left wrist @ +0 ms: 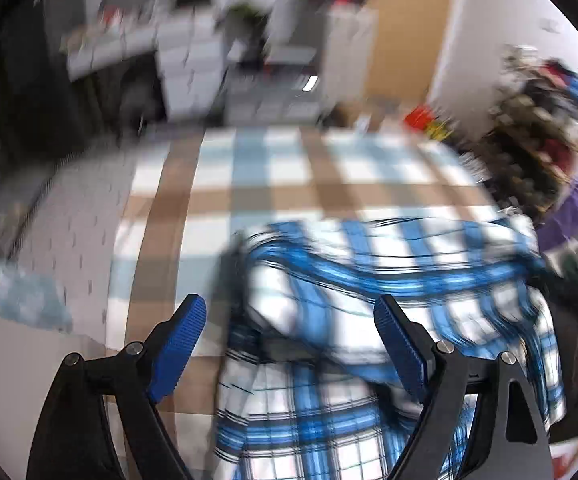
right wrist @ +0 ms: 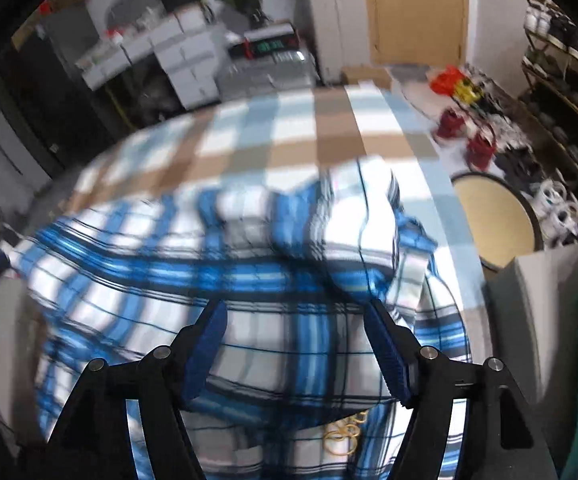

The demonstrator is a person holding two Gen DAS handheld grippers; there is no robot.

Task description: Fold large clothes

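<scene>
1. Basically, plaid shirt lay bunched on the checked tablecloth, long axis running left-right
2. Right gripper sat spread, empty, straight over it, nearer
3. Left gripper was spread, empty, shirt offset right

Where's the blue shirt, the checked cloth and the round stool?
shirt (right wrist: 249,280), right wrist view, middle of the bundle.
cloth (left wrist: 249,176), left wrist view, bare checks beyond the shirt.
stool (right wrist: 493,220), right wrist view, tan seat.

One plaid shirt, one checked tablecloth, two red pots
</scene>
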